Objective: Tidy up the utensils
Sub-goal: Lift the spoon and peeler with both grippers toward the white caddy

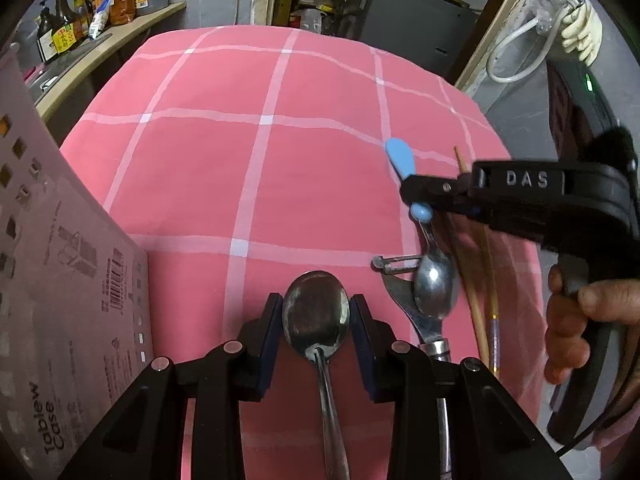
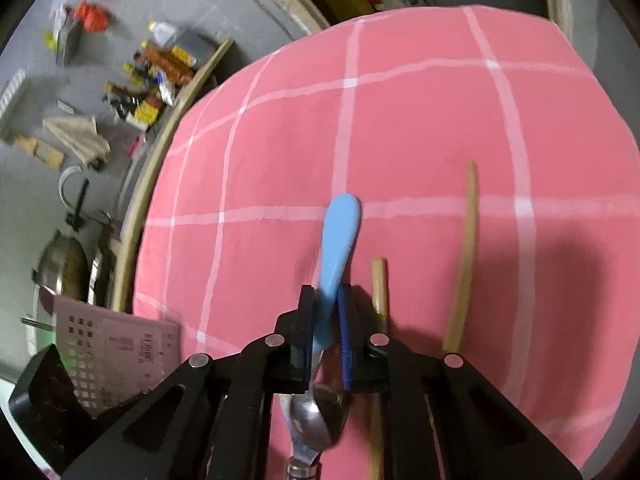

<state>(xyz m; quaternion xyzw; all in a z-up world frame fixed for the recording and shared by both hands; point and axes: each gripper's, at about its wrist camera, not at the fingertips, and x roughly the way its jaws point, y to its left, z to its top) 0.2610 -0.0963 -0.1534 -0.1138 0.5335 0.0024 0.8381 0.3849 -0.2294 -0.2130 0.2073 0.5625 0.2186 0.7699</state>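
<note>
cloth: pink checked tablecloth (image 1: 304, 168) covers the table, utensils lying near its close edge.
left gripper (image 1: 316, 320): jaws partly spread, one on each side of the bowl of a large steel spoon (image 1: 316, 312); contact with the pads cannot be told.
right gripper (image 2: 326, 320): jaws pinched on the blue handle of a small spoon (image 2: 340, 236), its steel bowl toward the camera.
peeler (image 1: 394, 276): lies partly under that small spoon's bowl.
chopsticks (image 2: 466, 248): two wooden sticks just right of the small spoon.
box (image 1: 60, 280): pale pink tableware case stands at the table's left.
hand (image 1: 576, 320): bare fingers wrap the right gripper's grip.
</note>
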